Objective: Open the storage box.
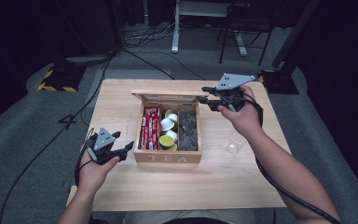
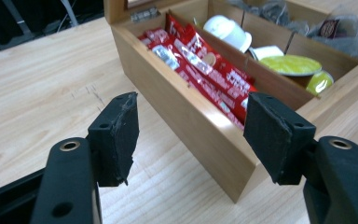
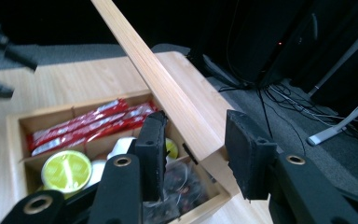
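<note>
One wooden tea box [image 1: 168,157] stands in the middle of the table [image 1: 121,186], and its lid [image 3: 168,93] is raised. The edge of this lid lies between the fingers [image 3: 151,154] of the right gripper [image 1: 205,98], at the far right corner of the box; whether the pads press on the lid one cannot tell. The left gripper [image 1: 121,149] is just beside the near left corner of the box, and its fingers [image 2: 116,135] stand apart with nothing gripped; that corner lies just ahead of them. Inside the box, red sachets [image 2: 200,60] lie nearest the left fingers, then white and green capsules [image 1: 168,130], then dark tea bags [image 1: 188,128]. A clear glass [image 1: 233,145] stands on the table under the right wrist.
</note>
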`<state>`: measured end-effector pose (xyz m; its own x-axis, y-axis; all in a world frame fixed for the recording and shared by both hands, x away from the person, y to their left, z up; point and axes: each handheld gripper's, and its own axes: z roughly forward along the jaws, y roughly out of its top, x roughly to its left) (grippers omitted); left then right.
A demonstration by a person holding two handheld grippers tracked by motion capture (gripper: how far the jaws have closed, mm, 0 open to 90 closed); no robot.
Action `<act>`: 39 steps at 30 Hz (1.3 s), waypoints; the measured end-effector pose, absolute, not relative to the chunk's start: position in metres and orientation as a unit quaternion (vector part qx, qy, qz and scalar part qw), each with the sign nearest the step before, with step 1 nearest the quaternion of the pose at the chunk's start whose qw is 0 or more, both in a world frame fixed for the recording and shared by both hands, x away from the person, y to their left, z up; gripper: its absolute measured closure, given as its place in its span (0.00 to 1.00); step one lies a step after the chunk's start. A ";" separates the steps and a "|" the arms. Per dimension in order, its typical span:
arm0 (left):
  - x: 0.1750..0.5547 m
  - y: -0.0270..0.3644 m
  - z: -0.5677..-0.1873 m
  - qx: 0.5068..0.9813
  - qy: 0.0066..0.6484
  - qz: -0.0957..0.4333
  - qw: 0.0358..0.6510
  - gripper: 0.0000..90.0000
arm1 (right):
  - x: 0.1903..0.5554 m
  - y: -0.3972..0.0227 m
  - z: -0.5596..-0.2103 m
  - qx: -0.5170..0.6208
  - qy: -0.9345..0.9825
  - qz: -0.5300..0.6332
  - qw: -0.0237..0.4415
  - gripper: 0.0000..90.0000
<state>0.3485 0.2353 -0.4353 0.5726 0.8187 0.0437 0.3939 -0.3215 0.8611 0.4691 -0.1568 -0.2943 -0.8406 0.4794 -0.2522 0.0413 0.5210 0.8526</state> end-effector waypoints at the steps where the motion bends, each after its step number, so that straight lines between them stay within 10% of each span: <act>1: 0.348 0.235 -0.435 0.775 0.391 0.246 0.431 0.40 | 0.469 -0.157 -0.294 0.155 0.840 0.464 0.236 0.66; 39: 0.324 0.246 -0.462 0.789 0.416 0.245 0.379 0.39 | 0.596 -0.143 -0.269 0.283 0.788 0.492 0.239 0.58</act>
<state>0.3239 0.2455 -0.4624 0.5329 0.8431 0.0716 0.4712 -0.3660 0.8025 0.5958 -0.1426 -0.2693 -0.7255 0.6812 -0.0980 0.2104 0.3551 0.9108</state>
